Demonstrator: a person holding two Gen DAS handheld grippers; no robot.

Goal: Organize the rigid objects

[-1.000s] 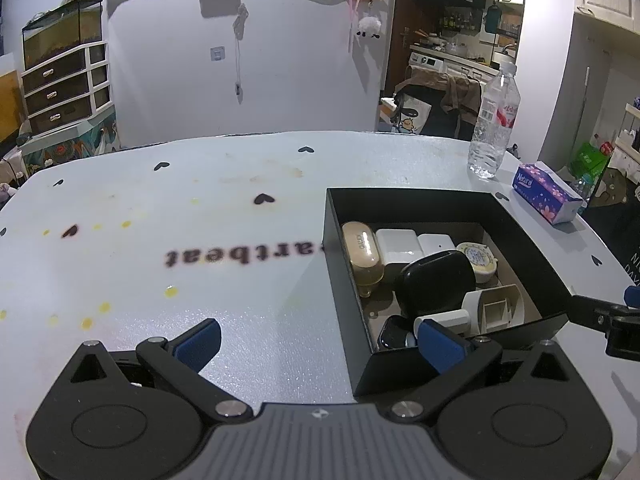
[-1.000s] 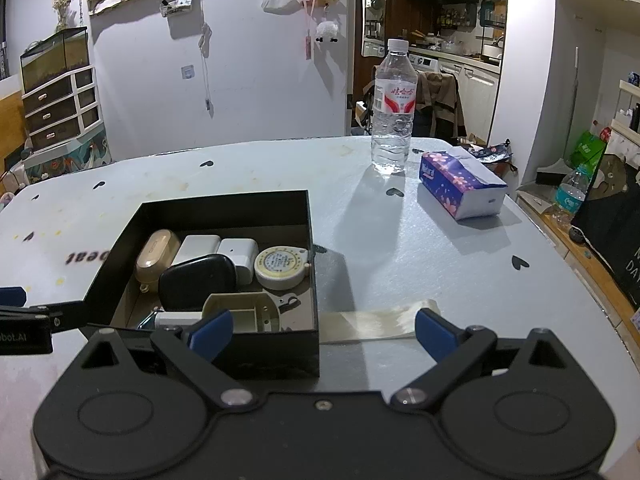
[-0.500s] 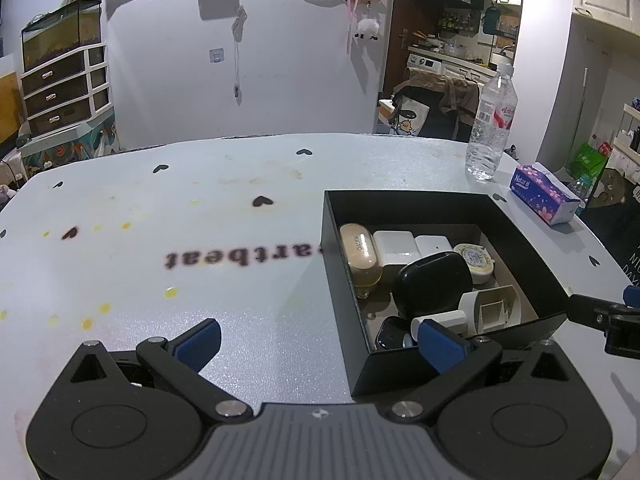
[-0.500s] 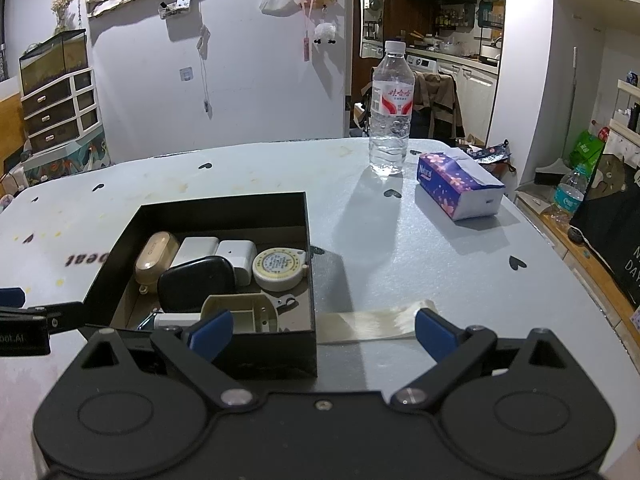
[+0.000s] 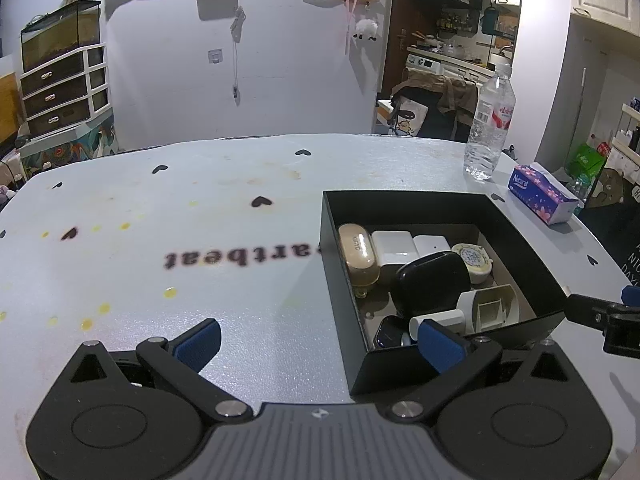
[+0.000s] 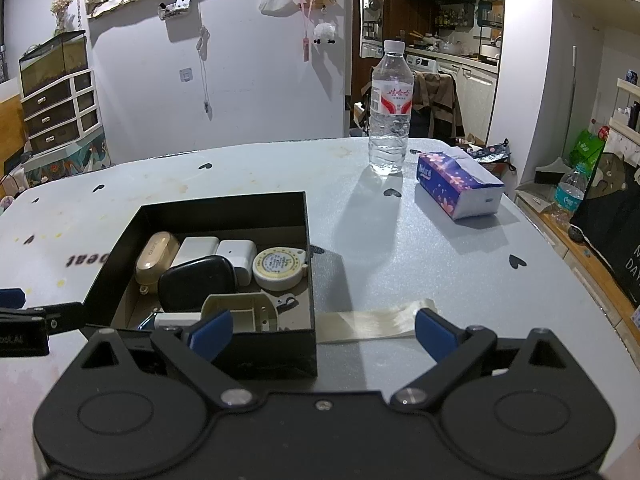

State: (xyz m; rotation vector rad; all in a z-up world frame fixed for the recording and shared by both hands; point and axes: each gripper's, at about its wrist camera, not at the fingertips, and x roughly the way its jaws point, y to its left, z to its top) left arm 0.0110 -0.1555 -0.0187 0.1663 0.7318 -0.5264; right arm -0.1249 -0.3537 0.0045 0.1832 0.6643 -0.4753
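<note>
Low over the table, both claws (left, right) gape wide, flanking the black box.

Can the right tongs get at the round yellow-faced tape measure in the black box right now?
Probably yes. The right tongs are open and empty, the round yellow-faced tape measure lies uncovered by the black box's right wall; only that wall crowds one finger.

Wide bare table left of the box: free passage there. Box crowded wall to wall with small items, black case topmost; little room between them. Right of the box, open table up to the tape strip. Farther back, bottle and tissue pack close together, blocking the far right corner.
</note>
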